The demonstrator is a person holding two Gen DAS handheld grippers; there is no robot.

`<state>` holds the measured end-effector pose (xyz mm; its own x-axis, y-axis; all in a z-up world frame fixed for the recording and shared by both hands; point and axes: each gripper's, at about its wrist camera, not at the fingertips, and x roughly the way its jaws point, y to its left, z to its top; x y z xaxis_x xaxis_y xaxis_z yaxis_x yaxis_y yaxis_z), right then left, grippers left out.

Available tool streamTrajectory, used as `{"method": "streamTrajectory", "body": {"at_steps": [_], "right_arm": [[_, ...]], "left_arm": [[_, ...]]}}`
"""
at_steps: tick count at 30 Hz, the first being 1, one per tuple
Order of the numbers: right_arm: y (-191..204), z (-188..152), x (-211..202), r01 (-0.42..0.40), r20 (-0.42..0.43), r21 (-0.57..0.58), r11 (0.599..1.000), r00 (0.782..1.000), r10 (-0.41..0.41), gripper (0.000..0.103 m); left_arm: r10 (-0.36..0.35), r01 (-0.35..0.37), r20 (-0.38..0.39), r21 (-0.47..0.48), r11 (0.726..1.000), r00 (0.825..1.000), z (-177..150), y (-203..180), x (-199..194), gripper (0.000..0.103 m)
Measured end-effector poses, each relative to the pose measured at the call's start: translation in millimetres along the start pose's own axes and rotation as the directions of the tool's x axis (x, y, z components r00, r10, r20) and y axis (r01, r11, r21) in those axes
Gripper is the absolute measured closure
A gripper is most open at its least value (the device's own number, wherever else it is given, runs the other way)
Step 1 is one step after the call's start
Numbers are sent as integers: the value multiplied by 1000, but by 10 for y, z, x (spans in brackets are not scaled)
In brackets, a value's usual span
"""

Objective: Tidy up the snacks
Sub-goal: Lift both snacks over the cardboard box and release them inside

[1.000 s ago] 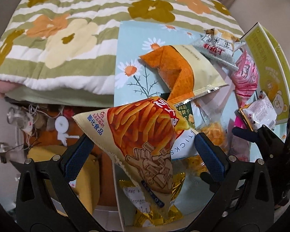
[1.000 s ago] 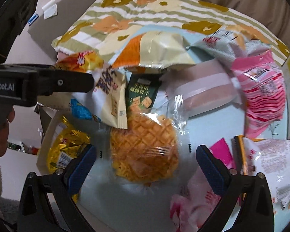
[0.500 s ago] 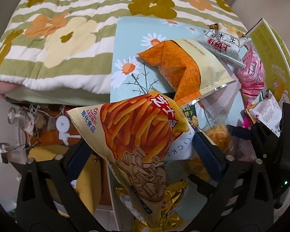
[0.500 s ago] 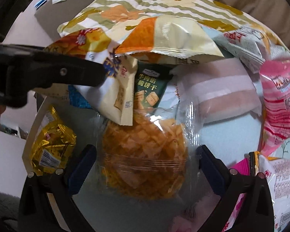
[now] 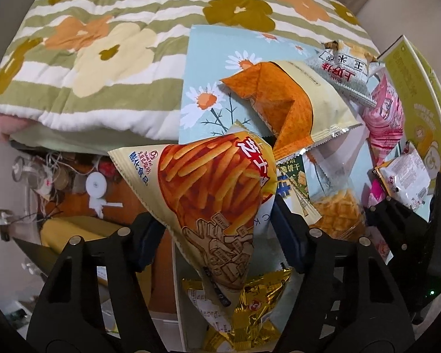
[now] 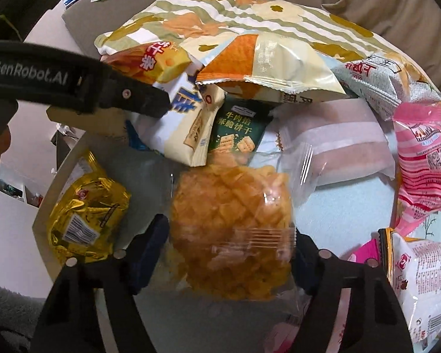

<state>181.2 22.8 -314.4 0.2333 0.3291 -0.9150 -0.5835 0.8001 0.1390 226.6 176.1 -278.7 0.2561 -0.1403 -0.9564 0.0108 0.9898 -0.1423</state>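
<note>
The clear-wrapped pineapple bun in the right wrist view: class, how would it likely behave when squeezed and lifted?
The pineapple bun sits between the closing right gripper; its crackled crust probably crumbles. The loose glossy wrapper may slip. It looks light.

A flower-patterned striped quilt [image 5: 103, 58] lies behind a daisy-printed cloth [image 5: 208, 88], beige curtain [image 6: 382, 3] beyond.

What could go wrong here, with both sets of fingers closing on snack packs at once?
1. The right gripper is closing on the clear-wrapped pastry; a hard squeeze may crush it.
2. The left gripper is closing on the puffy fries bag near its narrow corner; it may slip out.
3. The green cracker pack overlaps the pastry's wrapper and could get dragged.
</note>
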Motion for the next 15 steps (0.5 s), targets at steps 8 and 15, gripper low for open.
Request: {"method": "streamTrajectory", "body": {"at_steps": [8,15], "right_arm": [[-72,-90,-121,3,13,41,999,1000,-4,37],[-105,-70,-288,-14,51,81,997,999,10,38]], "left_arm": [[20,-21,49,12,1000,999,-55,-69,-133,40],[43,-45,83,27,999,996,-78,-133,-317,41]]}}
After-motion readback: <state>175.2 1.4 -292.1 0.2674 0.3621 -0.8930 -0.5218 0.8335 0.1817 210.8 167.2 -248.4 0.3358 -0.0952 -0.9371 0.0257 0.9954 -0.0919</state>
